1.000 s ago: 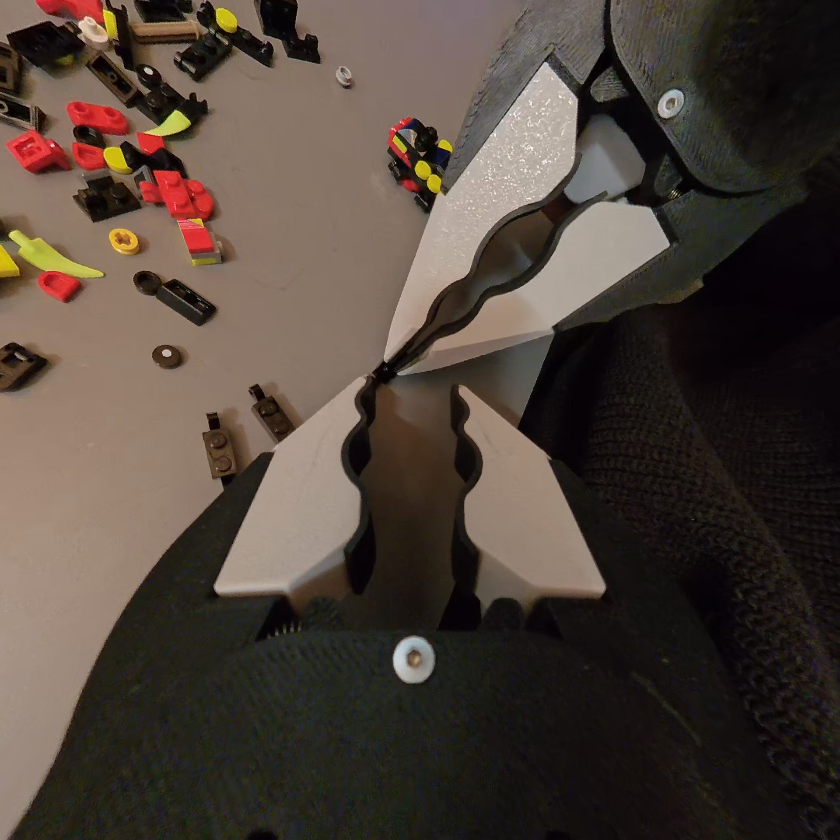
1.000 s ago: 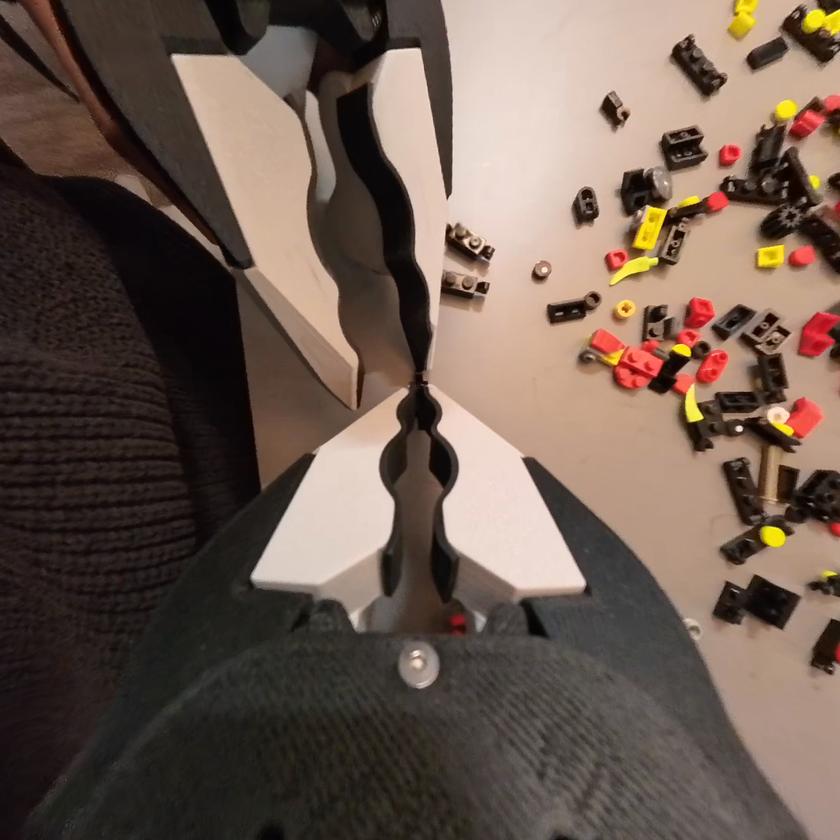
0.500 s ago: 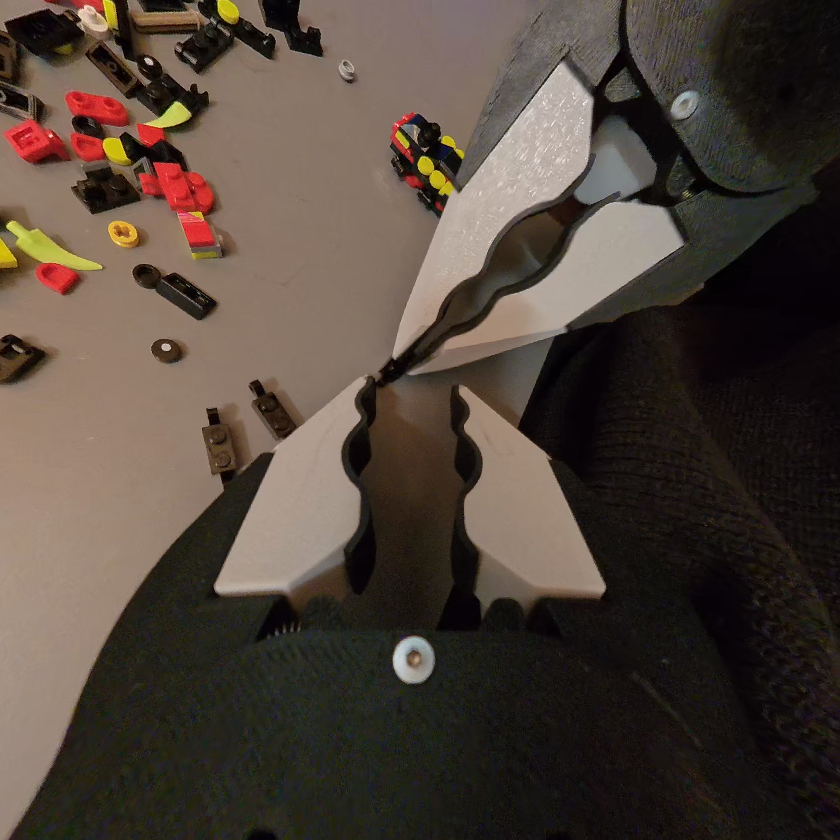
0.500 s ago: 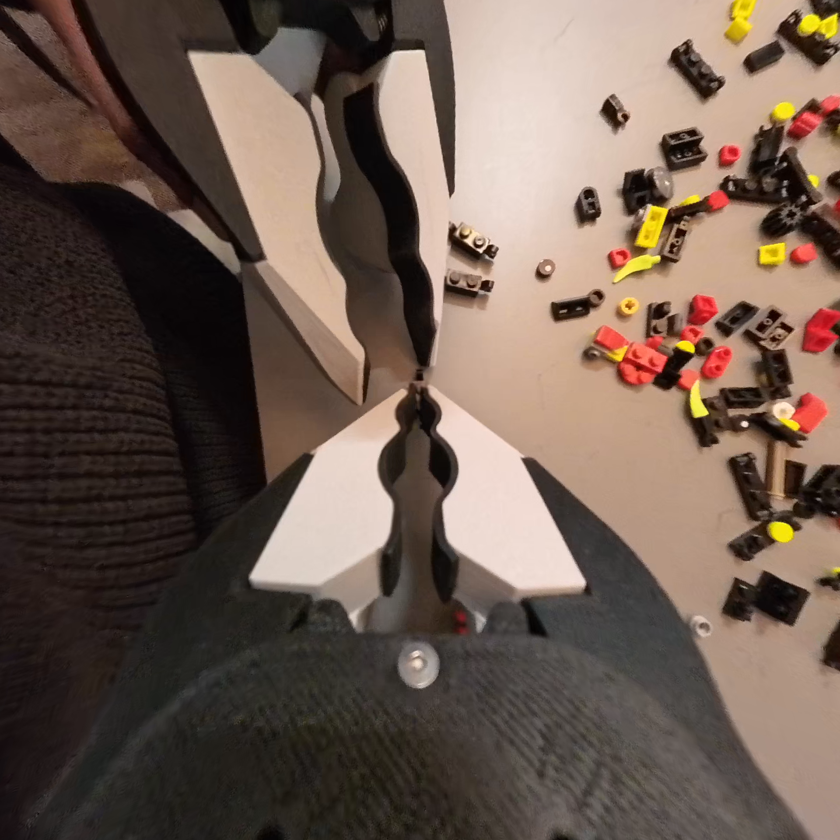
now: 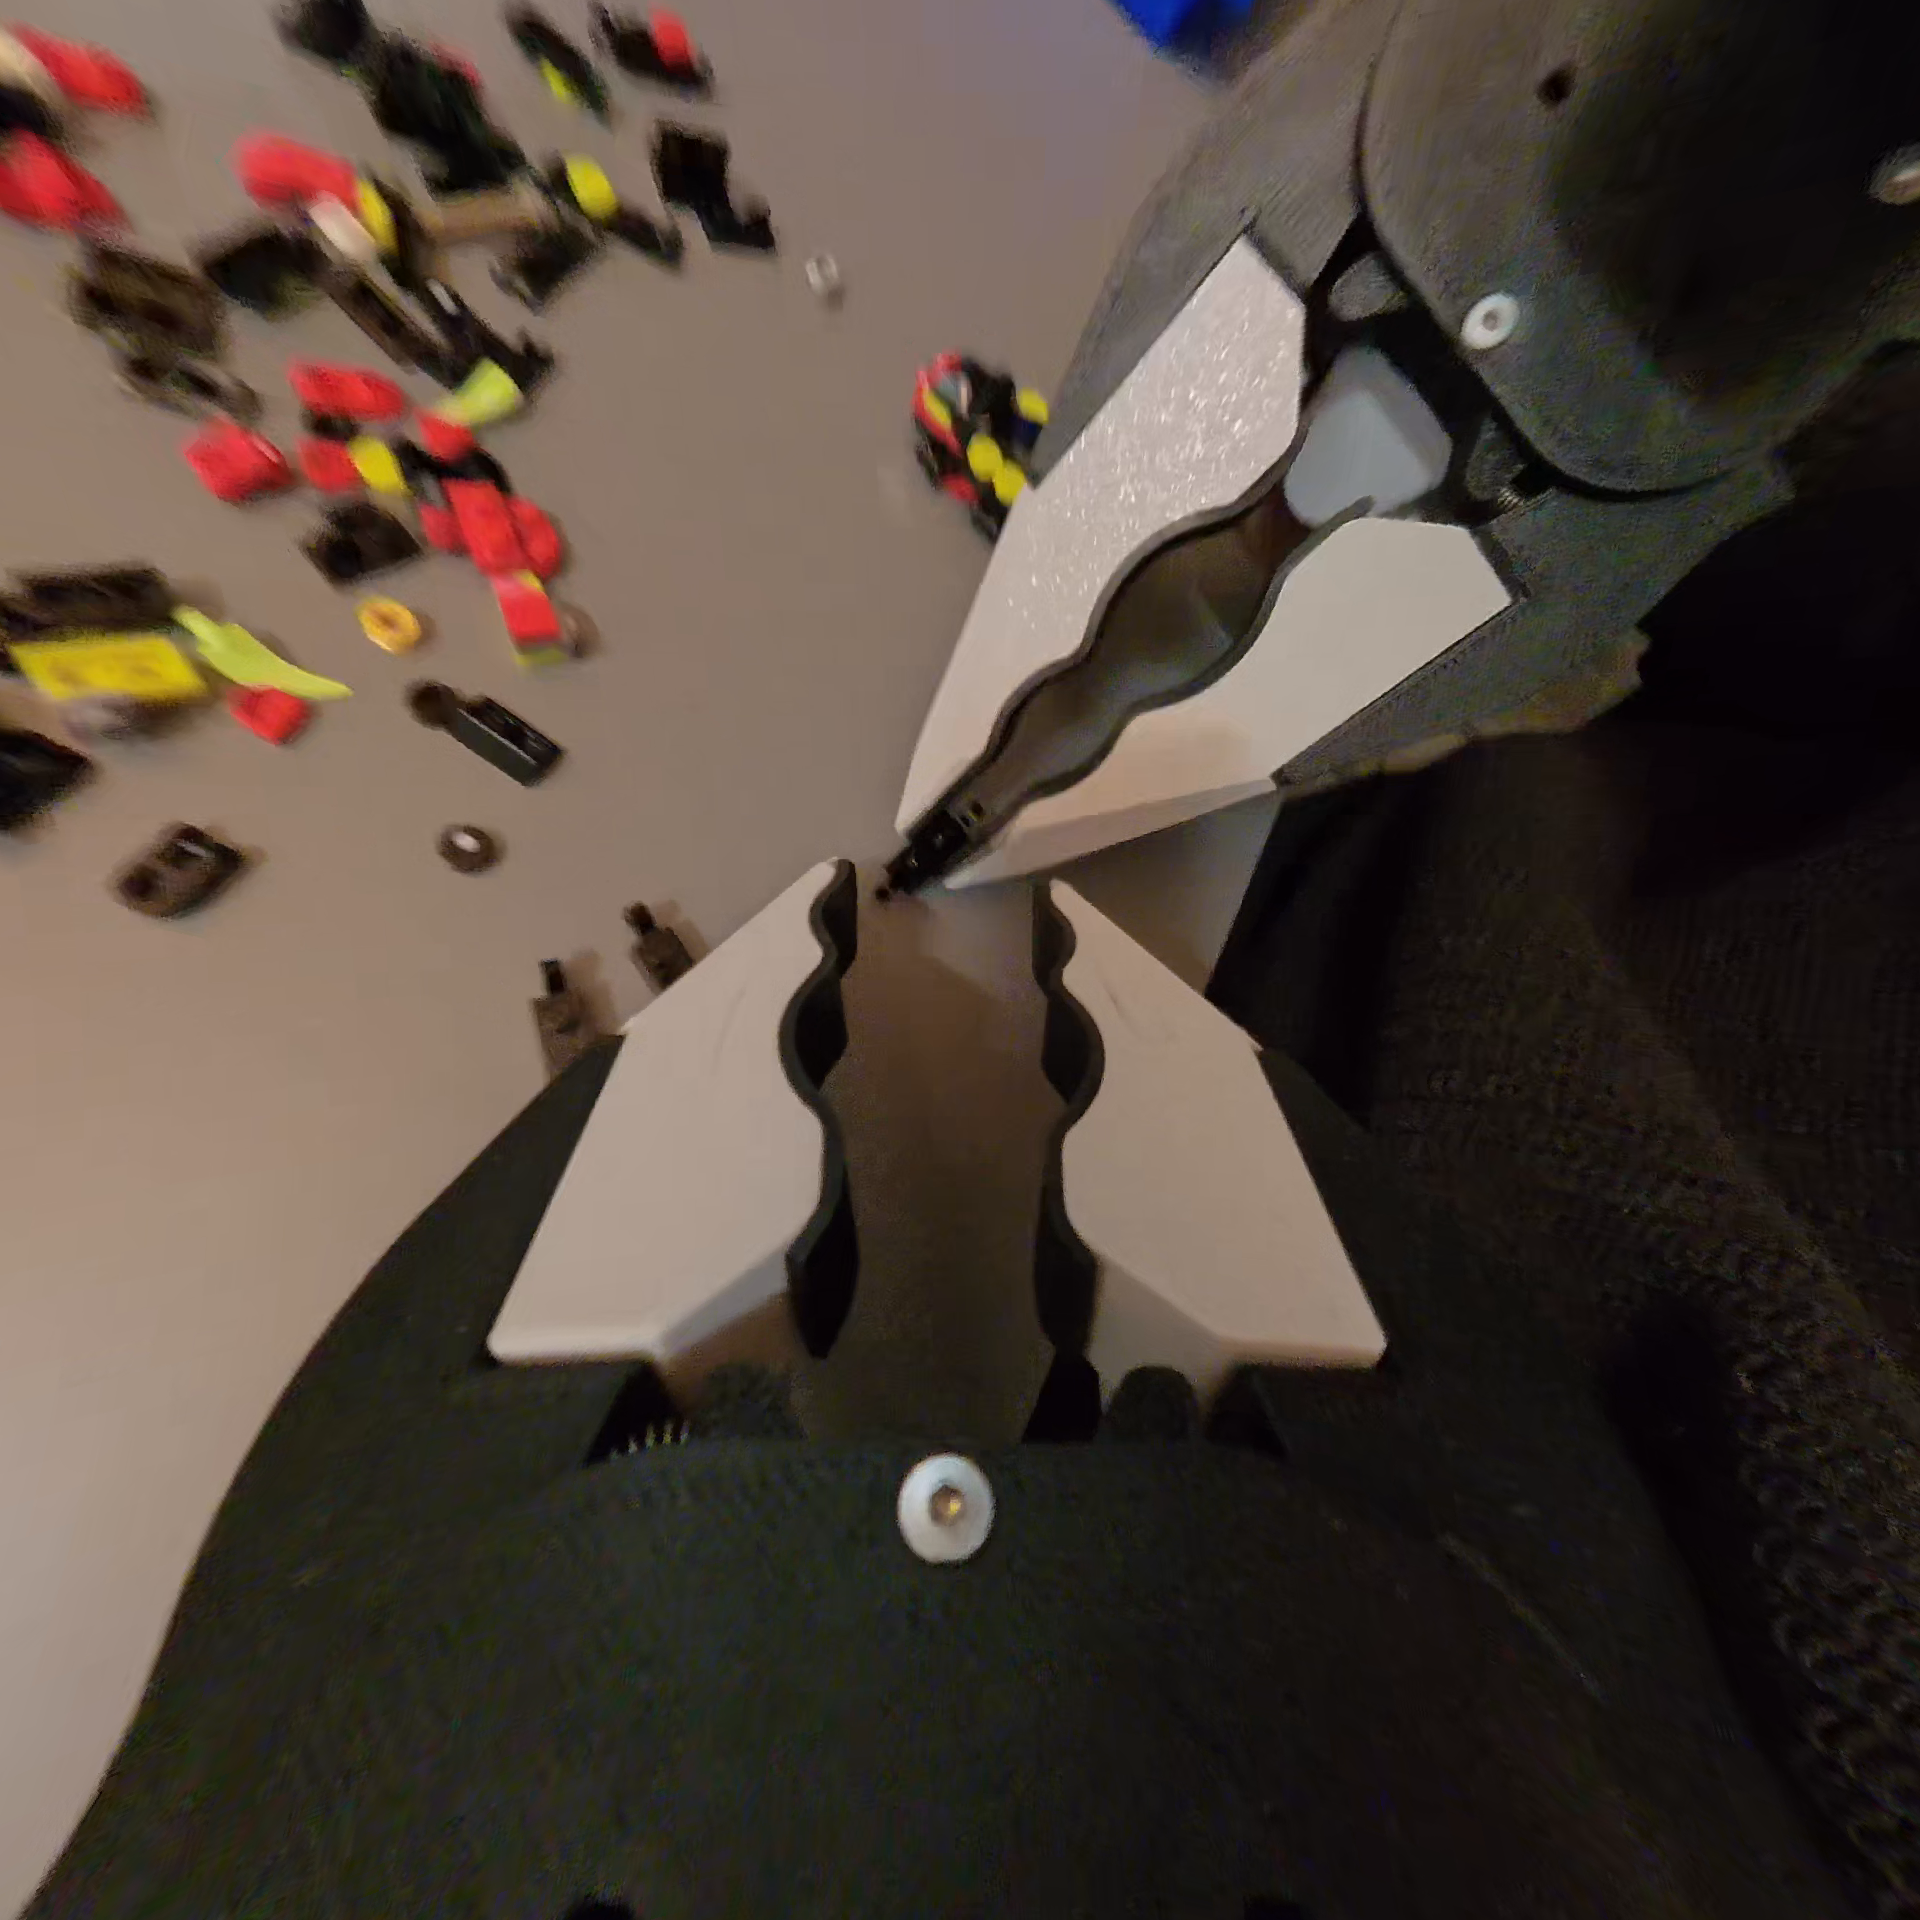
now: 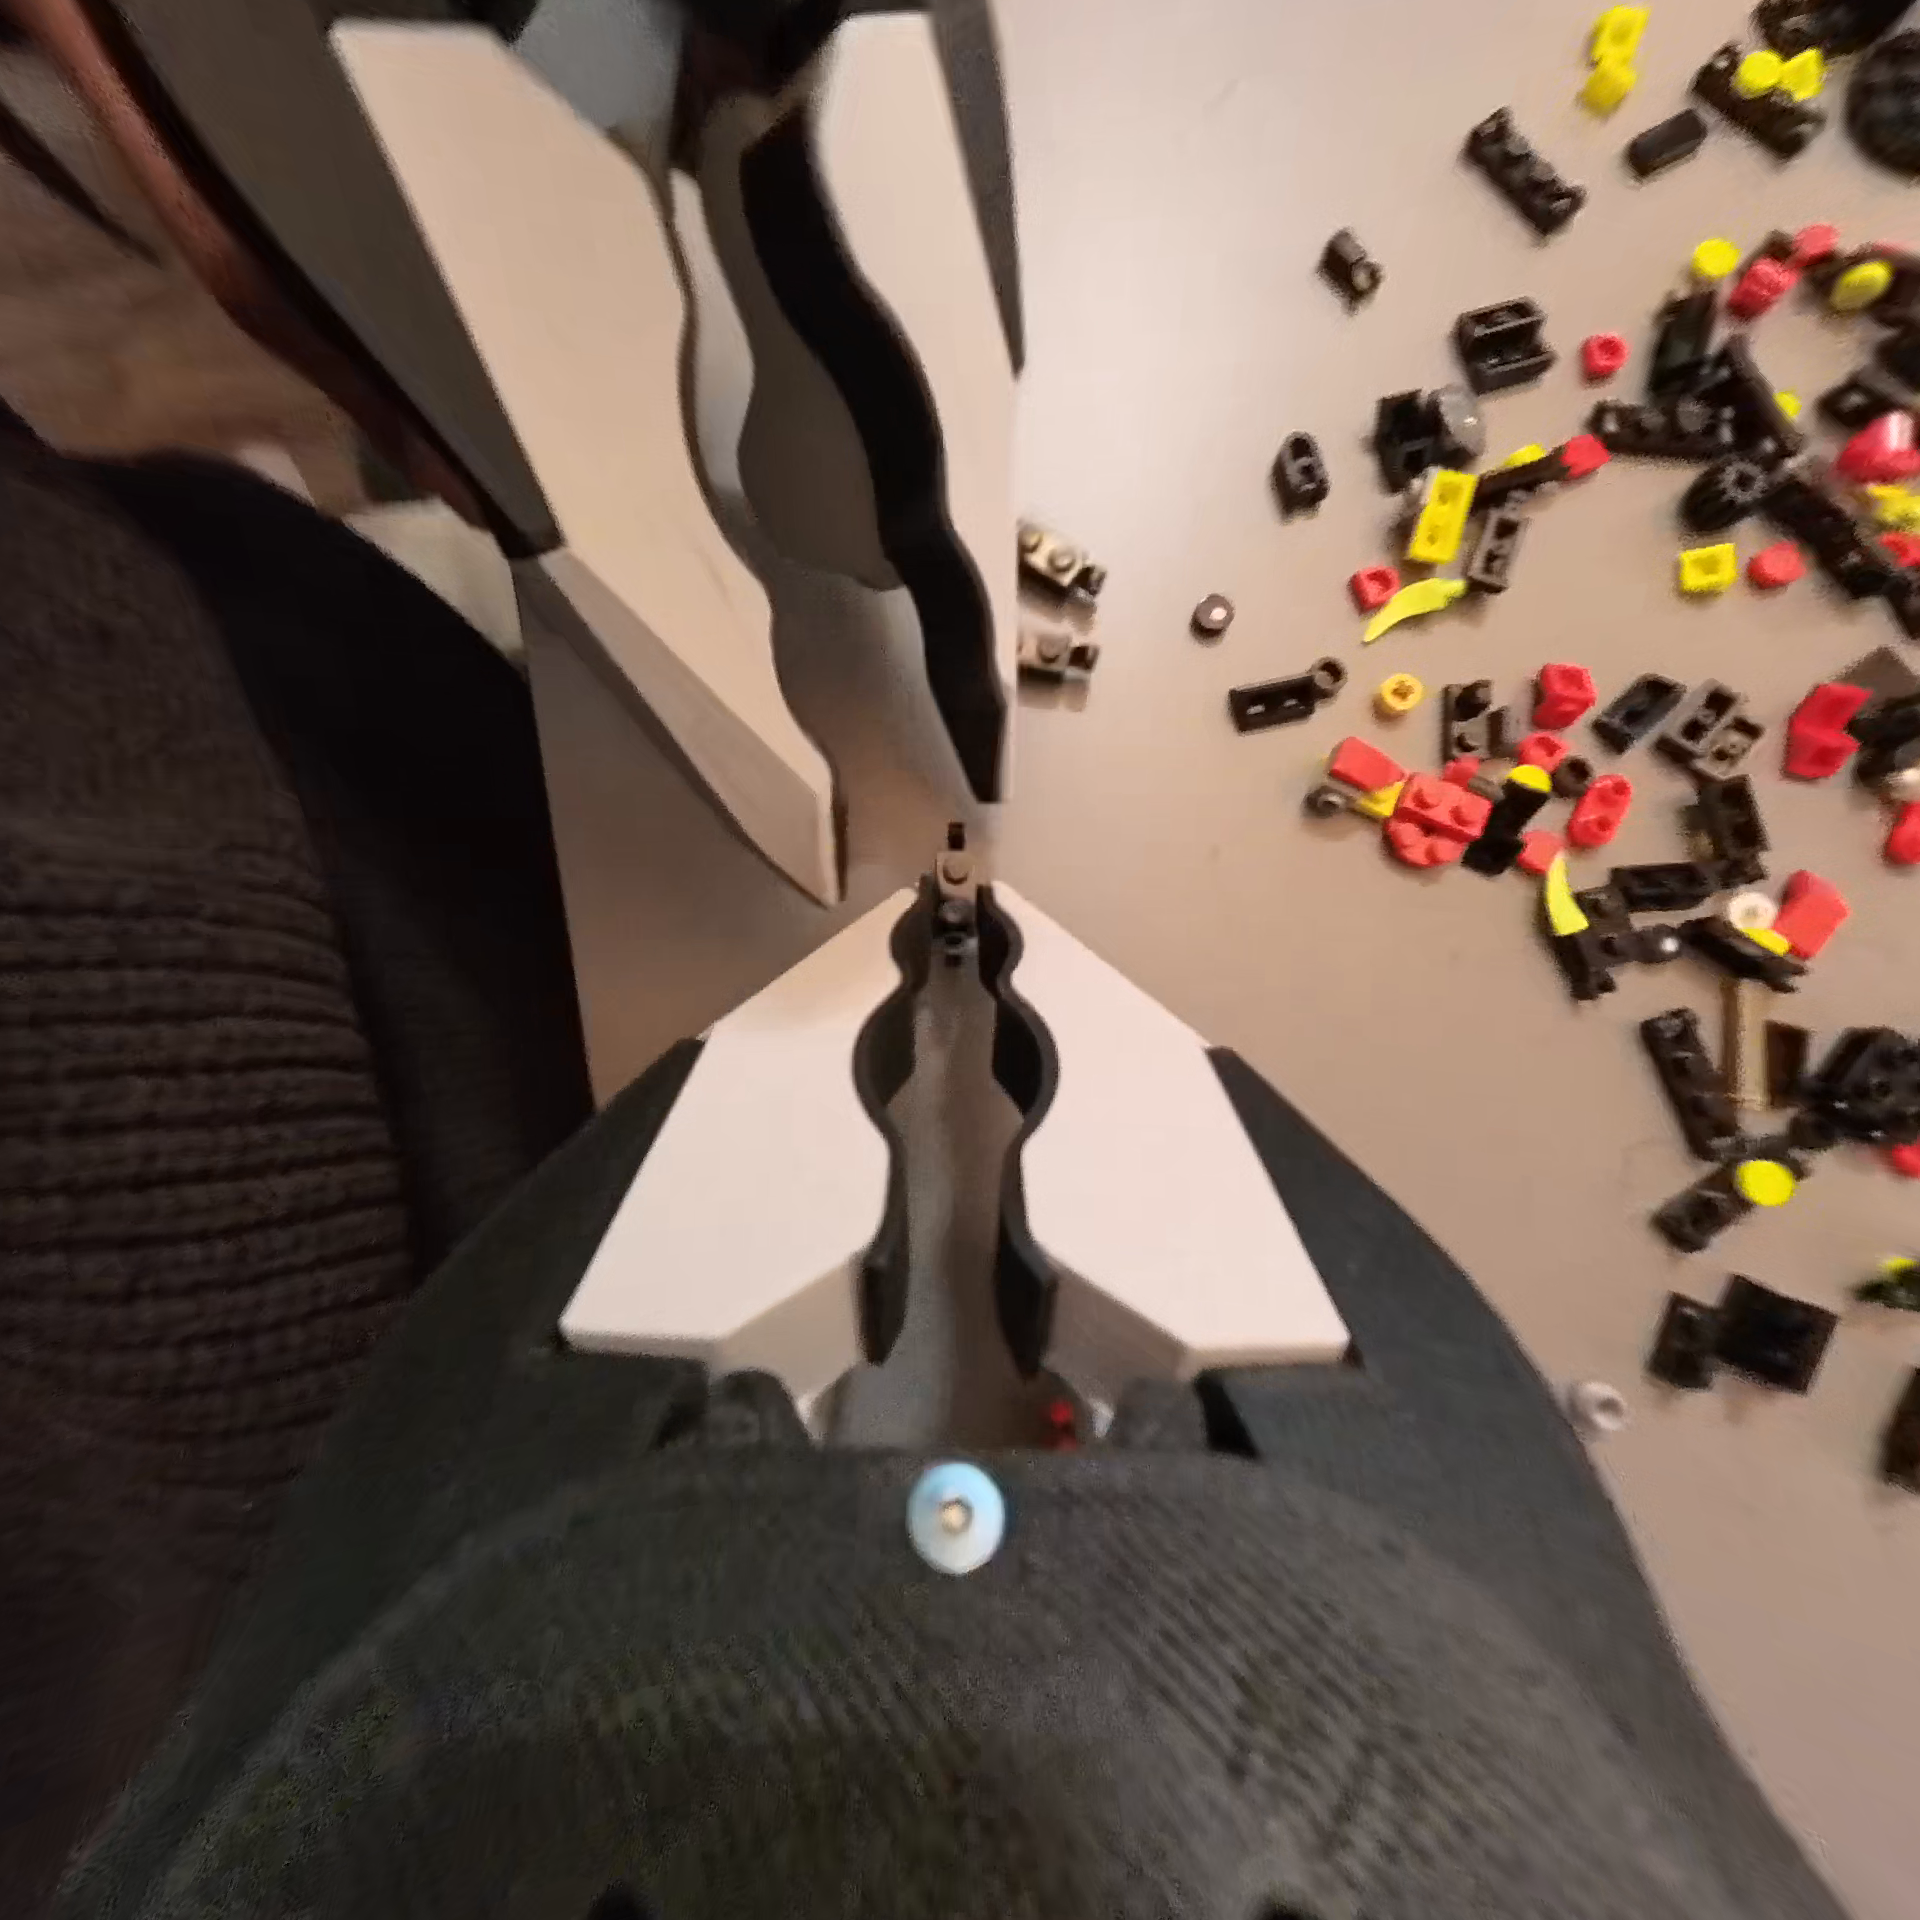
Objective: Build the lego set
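My right gripper (image 6: 954, 894) is shut on a small black studded piece (image 6: 954, 878) that sticks out past its fingertips. In the left wrist view the right gripper (image 5: 935, 854) comes in from the upper right, and the piece (image 5: 932, 844) points at my left gripper's mouth. My left gripper (image 5: 940, 883) is open with nothing between its fingers. The tip of its left finger (image 5: 831, 883) is just beside the piece's end. In the right wrist view the left gripper (image 6: 914, 842) comes down from the top, open, its tips just above the piece.
Loose red, black and yellow bricks (image 5: 395, 468) lie scattered on the grey table (image 5: 260, 1143), and in the right wrist view at the right (image 6: 1662, 727). A small multicoloured assembly (image 5: 971, 436) stands behind the right gripper. Two small black plates (image 6: 1058, 608) lie near the left gripper. A dark knitted sleeve (image 5: 1558, 1143) fills the right side. My two grippers' fingertips are within a few centimetres of each other.
The right gripper's fingertips have parted slightly and more of the black piece now shows between them. Both grippers shifted a little; the views are blurred by motion. The left gripper stays open.
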### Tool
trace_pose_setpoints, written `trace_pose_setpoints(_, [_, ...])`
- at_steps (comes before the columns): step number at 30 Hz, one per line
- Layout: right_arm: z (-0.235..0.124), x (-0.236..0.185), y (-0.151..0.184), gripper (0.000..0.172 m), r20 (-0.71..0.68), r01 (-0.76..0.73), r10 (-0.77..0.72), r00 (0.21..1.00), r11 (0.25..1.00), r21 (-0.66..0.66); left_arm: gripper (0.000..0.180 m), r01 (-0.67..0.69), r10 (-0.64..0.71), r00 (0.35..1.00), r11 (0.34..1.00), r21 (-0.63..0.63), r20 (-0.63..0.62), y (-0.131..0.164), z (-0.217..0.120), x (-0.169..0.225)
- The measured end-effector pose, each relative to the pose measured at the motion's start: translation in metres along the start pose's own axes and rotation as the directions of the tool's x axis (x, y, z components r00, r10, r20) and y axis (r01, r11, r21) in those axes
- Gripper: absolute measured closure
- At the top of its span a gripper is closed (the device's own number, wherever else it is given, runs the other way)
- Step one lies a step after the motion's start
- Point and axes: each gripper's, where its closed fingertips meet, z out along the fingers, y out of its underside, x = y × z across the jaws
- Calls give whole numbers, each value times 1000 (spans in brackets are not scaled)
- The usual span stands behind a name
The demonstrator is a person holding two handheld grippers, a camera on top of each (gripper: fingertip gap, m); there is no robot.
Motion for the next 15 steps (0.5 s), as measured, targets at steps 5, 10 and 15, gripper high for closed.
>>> trace_pose_setpoints(5, [-28,-3,-30,166,342,-430,355,870,886,174,152,-95,90,995,974,205,33,-34,-24,2])
trace_pose_setpoints(10, [-54,-12,-37,166,614,-629,442,654,768,118,153,-172,191,980,952,251,-50,-39,-27,25])
trace_pose_setpoints(15, [-66,-37,-37,166,790,-710,480,381,699,-81,156,-308,342,935,915,260,-97,-33,-25,52])
